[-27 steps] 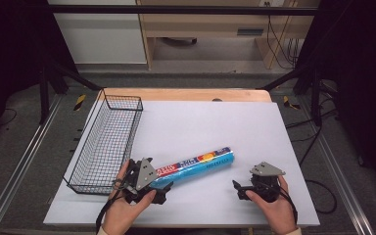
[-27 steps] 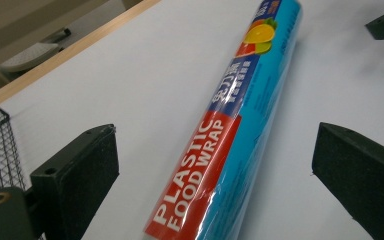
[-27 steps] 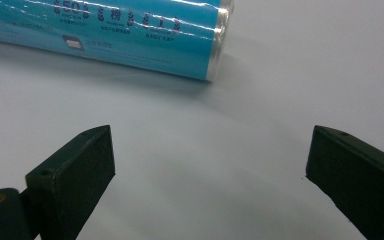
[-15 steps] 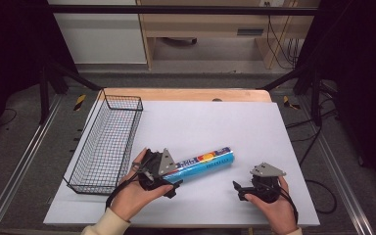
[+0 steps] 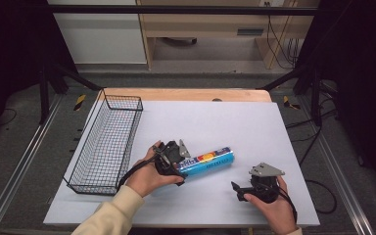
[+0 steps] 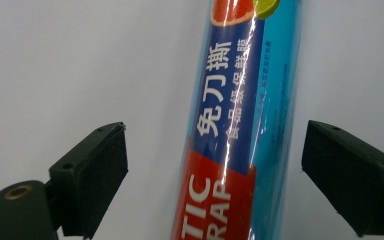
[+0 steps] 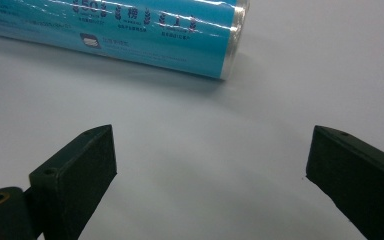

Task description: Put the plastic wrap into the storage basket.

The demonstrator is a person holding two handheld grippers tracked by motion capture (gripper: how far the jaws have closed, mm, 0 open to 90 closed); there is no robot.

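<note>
Lying at a slant in the lower middle of the white table top (image 5: 235,122), the plastic wrap roll (image 5: 210,160) has its left end between the spread jaws of the left gripper (image 5: 176,159); in the left gripper view, bare gaps show on both sides of the roll, the pads not pressing. Lower right, the right gripper (image 5: 237,188) rests with jaws released, apart from the roll's near end. Along the left edge stands the wire basket (image 5: 103,142), and open surface stretches across the upper part of the frame.
</note>
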